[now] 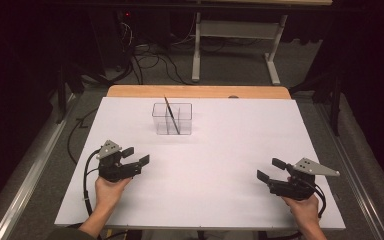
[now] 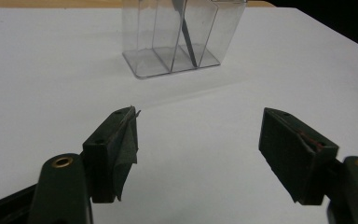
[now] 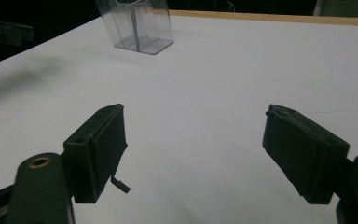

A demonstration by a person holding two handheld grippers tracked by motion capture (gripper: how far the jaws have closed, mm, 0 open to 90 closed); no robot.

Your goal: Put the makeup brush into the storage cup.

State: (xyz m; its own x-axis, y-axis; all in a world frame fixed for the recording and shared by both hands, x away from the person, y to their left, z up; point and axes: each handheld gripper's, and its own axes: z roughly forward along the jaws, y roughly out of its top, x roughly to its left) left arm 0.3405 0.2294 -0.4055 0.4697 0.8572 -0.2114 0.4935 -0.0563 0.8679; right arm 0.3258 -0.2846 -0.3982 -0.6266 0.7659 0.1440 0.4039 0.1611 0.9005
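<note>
Both claws gape empty: left claw and right claw near the surface's front corners, pen leaning in the far box.

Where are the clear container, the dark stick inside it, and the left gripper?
clear container (image 1: 184, 120): high view, right wall.
dark stick (image 1: 172, 116): high view, middle of shaft.
left gripper (image 1: 135, 155): high view, between its jaw tips.

A clear plastic box, split by thin walls into narrow compartments, stands upright on the far middle of the white table top. A thin dark stick leans inside it, its lower end on the floor of the box, its upper end poking above the rim.
</note>
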